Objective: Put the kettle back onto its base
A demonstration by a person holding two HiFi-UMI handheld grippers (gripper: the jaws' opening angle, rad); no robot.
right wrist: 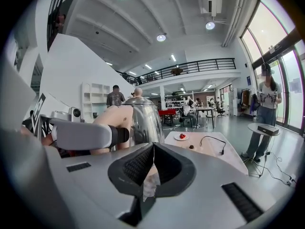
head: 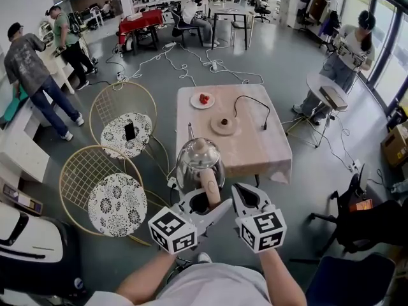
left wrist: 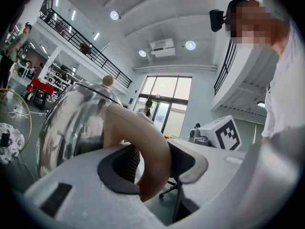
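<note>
A shiny steel kettle (head: 198,161) with a tan handle (head: 210,187) hangs in the air over the table's near edge. My left gripper (head: 207,203) is shut on that handle; in the left gripper view the handle (left wrist: 143,142) curves between the dark pads, with the kettle body (left wrist: 71,123) to the left. The round tan base (head: 224,125) sits on the table beyond the kettle, its black cable (head: 252,106) trailing right. My right gripper (head: 245,199) is just right of the left one, shut on nothing. From the right gripper (right wrist: 152,168) I see the kettle (right wrist: 143,118) and the base (right wrist: 191,147).
The small table (head: 255,152) has a pinkish cloth and a white plate (head: 202,100) with red fruit at its far left. Two gold wire chairs (head: 121,129) (head: 105,196) stand to the left. A person (head: 347,59) stands by a round side table (head: 328,91) at the right.
</note>
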